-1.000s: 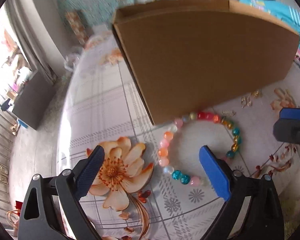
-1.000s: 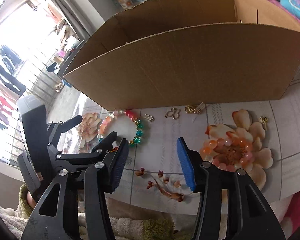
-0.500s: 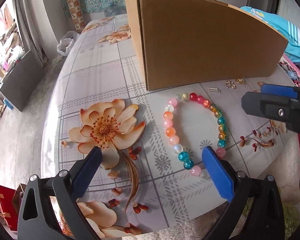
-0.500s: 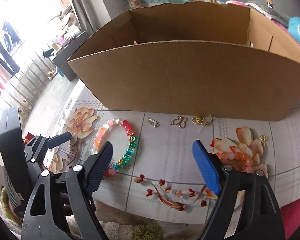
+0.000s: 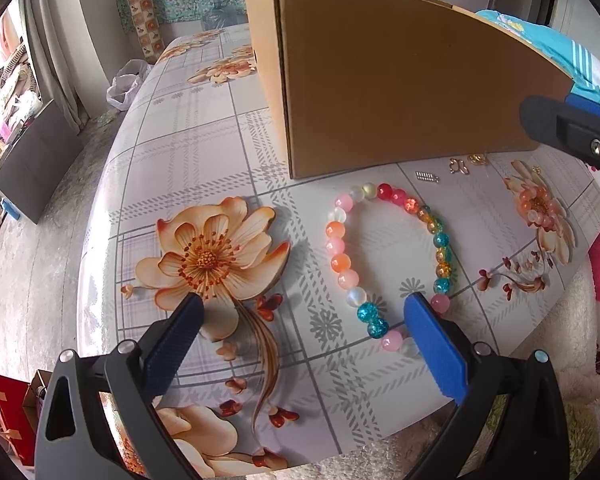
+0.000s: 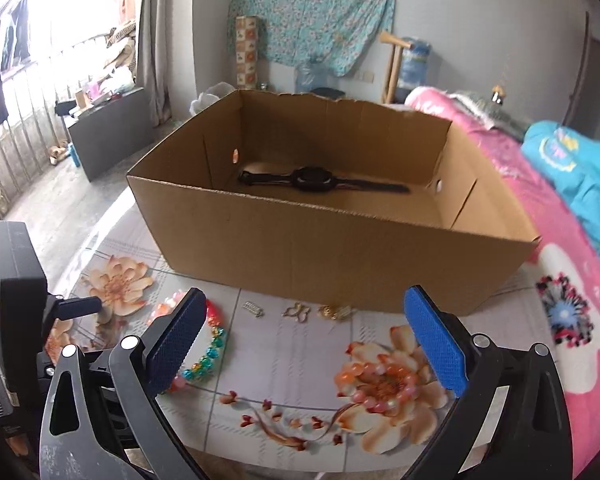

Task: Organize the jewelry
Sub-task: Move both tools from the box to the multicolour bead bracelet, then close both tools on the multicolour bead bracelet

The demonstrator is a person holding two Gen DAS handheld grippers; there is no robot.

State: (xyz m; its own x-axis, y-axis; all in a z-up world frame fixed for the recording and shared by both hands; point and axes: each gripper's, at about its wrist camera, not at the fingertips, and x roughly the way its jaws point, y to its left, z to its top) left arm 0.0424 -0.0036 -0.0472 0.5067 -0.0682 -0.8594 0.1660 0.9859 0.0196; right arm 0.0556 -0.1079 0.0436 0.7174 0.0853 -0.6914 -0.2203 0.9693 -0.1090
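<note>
Both grippers spread wide w/ nothing between pads, right gripper (image 6: 300, 336) jaws opening at frame btm, left gripper (image 5: 300, 340) low centre; bead bracelet (image 5: 392, 260) flat on table (image 5: 204, 152) mid-right, below box (image 6: 332, 256), watch (image 6: 316, 178) inside, upper centre.

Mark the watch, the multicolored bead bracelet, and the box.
watch (image 6: 314, 177), right wrist view, on its round face.
bead bracelet (image 5: 338, 263), left wrist view, on an orange bead.
box (image 6: 340, 264), right wrist view, on its front wall.
</note>
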